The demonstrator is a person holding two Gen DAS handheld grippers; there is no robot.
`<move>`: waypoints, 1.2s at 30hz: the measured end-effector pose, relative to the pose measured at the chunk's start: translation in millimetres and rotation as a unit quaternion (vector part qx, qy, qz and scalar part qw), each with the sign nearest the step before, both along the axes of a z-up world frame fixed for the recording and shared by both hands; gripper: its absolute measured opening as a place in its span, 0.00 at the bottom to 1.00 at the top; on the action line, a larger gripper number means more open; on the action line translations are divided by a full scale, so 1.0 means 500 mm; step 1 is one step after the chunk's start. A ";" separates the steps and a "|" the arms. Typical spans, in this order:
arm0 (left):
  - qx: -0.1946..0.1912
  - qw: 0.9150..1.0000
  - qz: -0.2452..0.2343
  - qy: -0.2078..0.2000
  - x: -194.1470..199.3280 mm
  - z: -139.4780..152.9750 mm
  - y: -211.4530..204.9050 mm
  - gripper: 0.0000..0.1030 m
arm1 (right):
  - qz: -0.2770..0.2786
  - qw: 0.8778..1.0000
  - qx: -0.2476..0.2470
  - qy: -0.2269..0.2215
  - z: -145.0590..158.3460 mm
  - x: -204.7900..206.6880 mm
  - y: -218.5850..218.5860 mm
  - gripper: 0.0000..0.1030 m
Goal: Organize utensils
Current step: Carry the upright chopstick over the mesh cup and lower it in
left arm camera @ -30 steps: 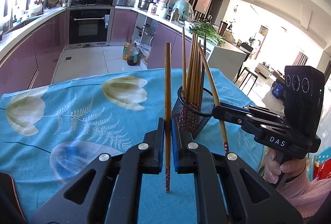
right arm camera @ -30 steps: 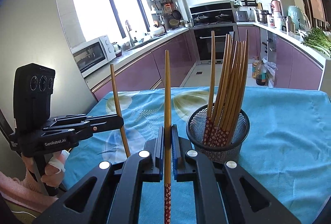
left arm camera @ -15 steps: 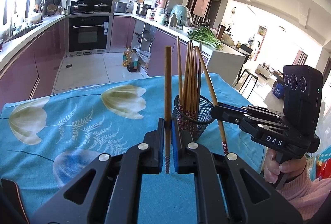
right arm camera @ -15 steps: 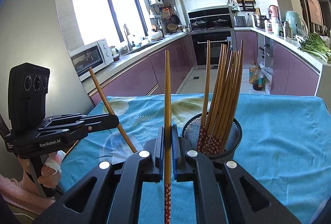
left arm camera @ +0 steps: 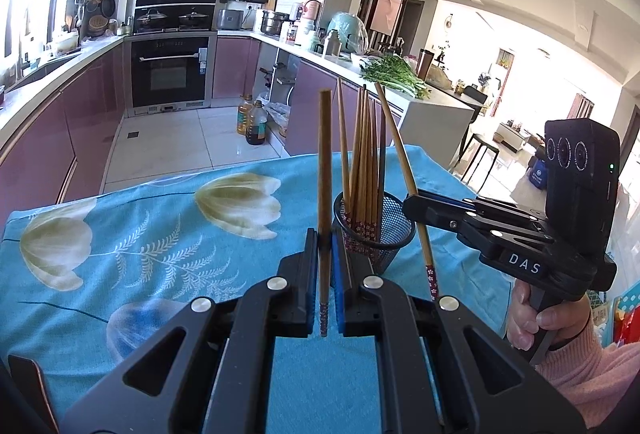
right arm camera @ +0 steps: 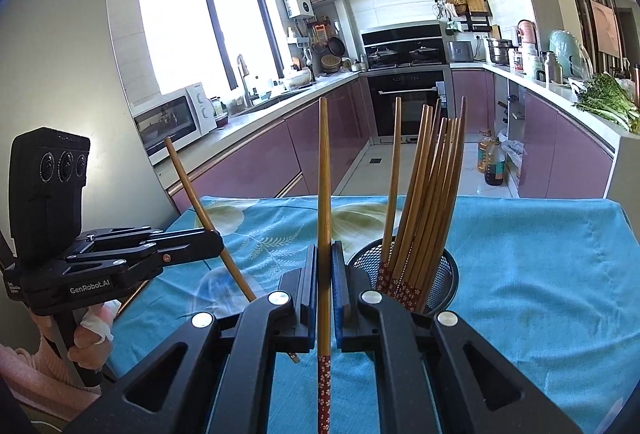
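A black mesh cup [left arm camera: 390, 226] [right arm camera: 440, 286] stands on the blue flowered cloth and holds several wooden chopsticks [left arm camera: 362, 161] [right arm camera: 432, 185] with red patterned ends. My left gripper [left arm camera: 325, 246] is shut on one upright chopstick [left arm camera: 325, 169], just left of the cup; it also shows in the right wrist view [right arm camera: 212, 242] with its chopstick [right arm camera: 200, 201] tilted. My right gripper [right arm camera: 325, 258] is shut on another chopstick [right arm camera: 324, 193], left of the cup; it shows in the left wrist view [left arm camera: 412, 203] with its chopstick [left arm camera: 400, 161] leaning beside the cup.
The table under the blue cloth [left arm camera: 140, 234] ends at the far edge [right arm camera: 480, 199] and right edge [left arm camera: 452, 173]. Behind it are purple kitchen cabinets [right arm camera: 256, 161], an oven [left arm camera: 170, 73] and oil bottles [left arm camera: 252, 119] on the floor.
Both grippers have risen and pulled back a little, so the cup looks lower and farther. The left gripper's chopstick tilts more in the right wrist view. Both grips hold.
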State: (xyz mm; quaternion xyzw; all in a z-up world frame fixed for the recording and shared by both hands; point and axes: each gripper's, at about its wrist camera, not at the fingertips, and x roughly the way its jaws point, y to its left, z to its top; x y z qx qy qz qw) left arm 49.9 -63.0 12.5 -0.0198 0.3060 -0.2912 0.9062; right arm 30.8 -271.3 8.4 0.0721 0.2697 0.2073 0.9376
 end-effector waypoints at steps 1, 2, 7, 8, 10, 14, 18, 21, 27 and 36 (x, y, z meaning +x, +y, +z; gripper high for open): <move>0.000 1.000 -0.001 -0.001 -0.001 0.001 -0.001 0.07 | -0.001 1.000 0.000 -0.001 0.000 0.001 -0.001 0.06; 0.001 1.000 -0.001 -0.002 0.000 0.003 -0.002 0.07 | -0.002 1.000 -0.001 -0.001 0.000 0.001 -0.002 0.06; 0.003 1.000 -0.004 -0.003 0.003 0.006 -0.009 0.07 | -0.004 1.000 0.000 -0.004 0.003 0.006 -0.004 0.06; 0.002 1.000 -0.004 -0.003 0.004 0.006 -0.009 0.07 | -0.005 1.000 0.000 -0.005 0.003 0.007 -0.002 0.06; 0.002 1.000 -0.006 -0.004 0.005 0.008 -0.011 0.07 | -0.005 1.000 0.001 -0.006 0.004 0.008 -0.005 0.06; 0.004 1.000 -0.009 -0.008 0.006 0.013 -0.016 0.07 | -0.008 1.000 0.003 -0.008 0.005 0.009 -0.007 0.06; 0.004 1.000 -0.011 -0.012 0.005 0.018 -0.017 0.07 | -0.009 1.000 0.002 -0.009 0.005 0.009 -0.008 0.06; 0.003 1.000 -0.013 -0.014 0.006 0.021 -0.018 0.07 | -0.011 1.000 0.002 -0.012 0.008 0.012 -0.008 0.06; 0.000 1.000 -0.021 -0.018 0.004 0.031 -0.021 0.07 | -0.017 1.000 0.002 -0.021 0.021 0.018 -0.014 0.06; -0.011 0.999 -0.036 -0.033 0.001 0.061 -0.029 0.07 | -0.027 0.999 0.007 -0.034 0.034 0.036 -0.024 0.06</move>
